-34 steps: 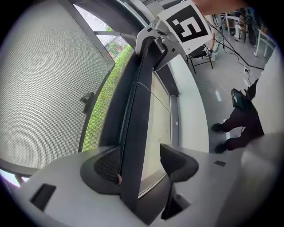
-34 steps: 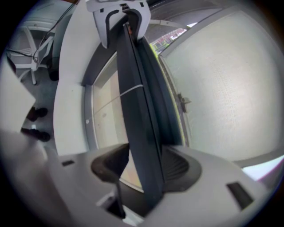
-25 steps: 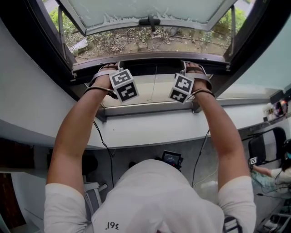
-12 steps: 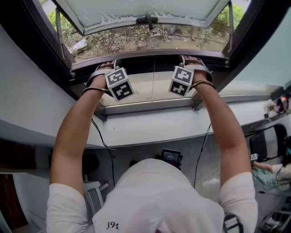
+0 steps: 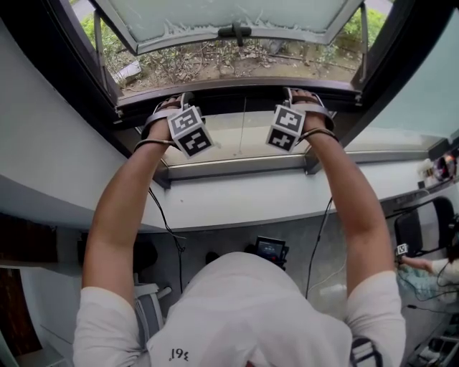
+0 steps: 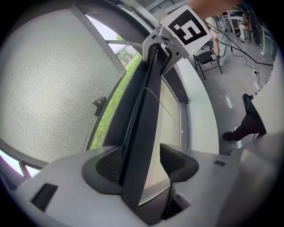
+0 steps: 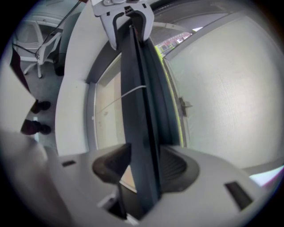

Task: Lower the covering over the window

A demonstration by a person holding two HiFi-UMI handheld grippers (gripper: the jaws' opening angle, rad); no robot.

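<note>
The covering's dark rail (image 5: 229,97) lay across the window (image 5: 229,14). We found the right gripper (image 7: 140,162), jaws just closing, clamped on it, the left gripper (image 6: 140,164) straddling it slack, both spaced, we judged, for a level pull

The bar (image 5: 240,100) runs side to side across the window, in front of the open window pane (image 5: 229,18). It sits between the jaws of the left tool (image 6: 142,164) and the right tool (image 7: 142,166). The right tool's jaws have just been closing on it. The ledge (image 5: 237,197) lies below.
</note>
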